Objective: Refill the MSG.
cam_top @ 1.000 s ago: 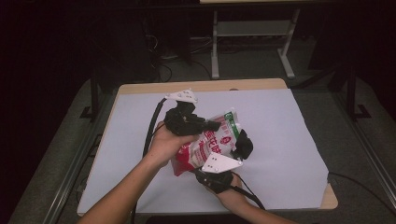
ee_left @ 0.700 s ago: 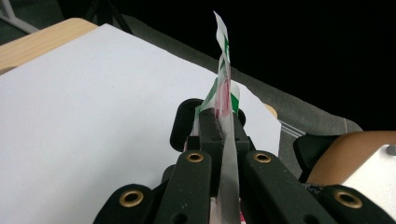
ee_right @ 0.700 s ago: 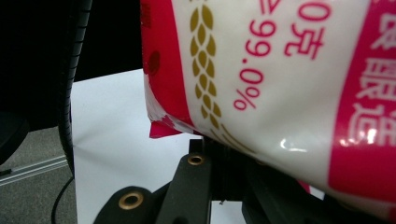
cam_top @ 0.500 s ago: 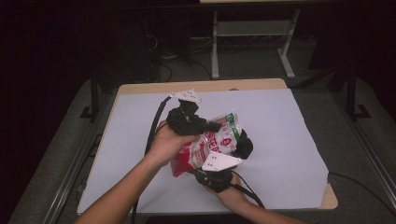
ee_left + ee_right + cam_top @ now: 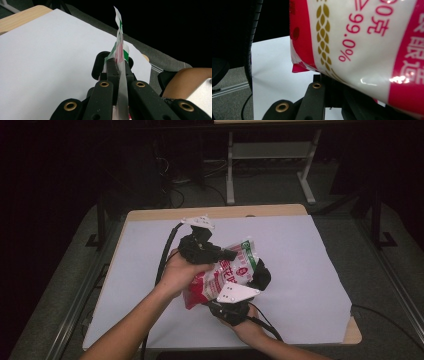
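Left hand-held gripper (image 5: pixel 227 255): jaws clamped on the top edge of a red, white and green packet (image 5: pixel 227 272), held above the bench (image 5: pixel 300 250).
Right hand-held gripper (image 5: pixel 260 275): lower and nearer the person, its black head against the packet's right side; in its own view the packet's lower part lies over the closed jaws, and the contact itself is hidden under the film.
Packet position: lifted off the white sheet (image 5: pixel 145 285) that covers the bench, tilted, between the two hands near the bench's middle.
High view: both forearms come in from the bottom edge, the left hand (image 5: pixel 180 270) wrapped round its gripper, a grey three-cornered plate (image 5: pixel 237 292) on the right one, a black cable (image 5: pixel 165 252) looping off the left.
Left gripper view: packet (image 5: pixel 120 50) seen edge-on, a thin flattened seam with green and red print rising straight up from between the jaws; white sheet (image 5: pixel 50 62) spread behind, bare wood of the bench (image 5: pixel 20 17) at the far corner.
Right gripper view: packet (image 5: pixel 362 45) close up, glossy film with red characters, "99.0%" and a gold wheat-ear motif; a red bottom corner hangs over the white sheet (image 5: pixel 277 75).
Contents: packet looks filled and sealed; what is inside cannot be told through the printed film.
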{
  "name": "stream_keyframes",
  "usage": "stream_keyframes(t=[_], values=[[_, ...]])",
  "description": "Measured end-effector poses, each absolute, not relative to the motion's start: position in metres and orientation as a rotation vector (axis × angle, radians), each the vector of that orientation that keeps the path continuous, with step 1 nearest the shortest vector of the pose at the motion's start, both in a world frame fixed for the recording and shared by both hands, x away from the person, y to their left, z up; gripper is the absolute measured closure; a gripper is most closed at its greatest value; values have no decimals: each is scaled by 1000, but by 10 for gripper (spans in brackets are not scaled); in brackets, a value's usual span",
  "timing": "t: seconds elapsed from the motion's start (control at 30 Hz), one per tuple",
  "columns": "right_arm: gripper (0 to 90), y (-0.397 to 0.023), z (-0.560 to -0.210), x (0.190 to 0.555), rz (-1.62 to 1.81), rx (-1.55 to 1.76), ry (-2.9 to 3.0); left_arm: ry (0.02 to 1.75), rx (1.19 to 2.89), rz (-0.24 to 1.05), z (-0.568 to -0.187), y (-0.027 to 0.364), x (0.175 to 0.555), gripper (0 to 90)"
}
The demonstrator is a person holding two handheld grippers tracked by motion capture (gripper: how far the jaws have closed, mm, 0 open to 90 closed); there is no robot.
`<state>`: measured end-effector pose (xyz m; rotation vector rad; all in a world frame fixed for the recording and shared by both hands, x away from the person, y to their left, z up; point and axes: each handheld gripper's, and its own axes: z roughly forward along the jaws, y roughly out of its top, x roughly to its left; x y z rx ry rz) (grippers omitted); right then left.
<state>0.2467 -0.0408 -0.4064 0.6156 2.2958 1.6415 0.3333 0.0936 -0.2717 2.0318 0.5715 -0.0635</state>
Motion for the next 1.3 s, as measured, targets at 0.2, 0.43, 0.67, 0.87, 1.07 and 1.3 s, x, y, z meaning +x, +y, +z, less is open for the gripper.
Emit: stream_keyframes(t=[0.2, 0.43, 0.67, 0.87, 1.07, 1.3], values=[[900, -41, -406, 247, 1644, 613, 2293, 571, 2033, -64, -271, 94, 333, 900], [900, -40, -407, 246, 1646, 616, 2293, 573, 2034, -65, -272, 93, 333, 900], [900, -40, -407, 247, 1646, 614, 2293, 576, 2034, -64, -272, 93, 333, 900], [900, -40, -407, 247, 1647, 615, 2296, 578, 2039, -63, -272, 93, 333, 900], [900, -40, -407, 247, 1650, 615, 2296, 581, 2038, -65, -273, 93, 334, 900], [900, -39, -407, 247, 1652, 615, 2295, 583, 2038, -67, -272, 92, 334, 900]])
